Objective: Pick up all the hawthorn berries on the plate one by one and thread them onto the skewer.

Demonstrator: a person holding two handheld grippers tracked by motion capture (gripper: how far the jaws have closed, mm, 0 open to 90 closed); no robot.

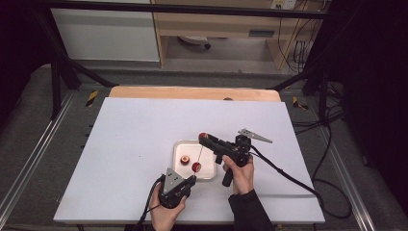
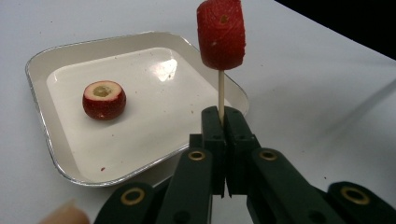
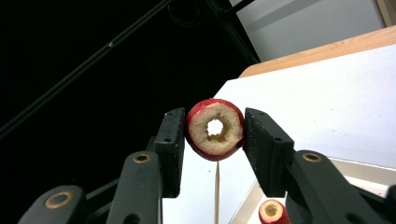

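No readable text, label, brand, number or sign anywhere. Small pale plate on wooden cabinet front [image 1: 262,33] at far side, high view: too small and blurred to read. Yellow-black hazard-stripe markers [image 1: 91,98] on floor rails beside table: pattern, no lettering. White square tray [image 2: 56,154], red cored fruit pieces [image 2: 104,99], black gripper jaws: unmarked.

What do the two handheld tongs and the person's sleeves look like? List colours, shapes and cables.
Left tongs: black, pistol-style body, grey three-cornered plate on top, black cable trailing back. Right tongs: same black build, grey plate, long black cable across the white table. Jaws: flat black blocks on linkages with brass-coloured pivot rings. Dark sleeve on the right forearm.
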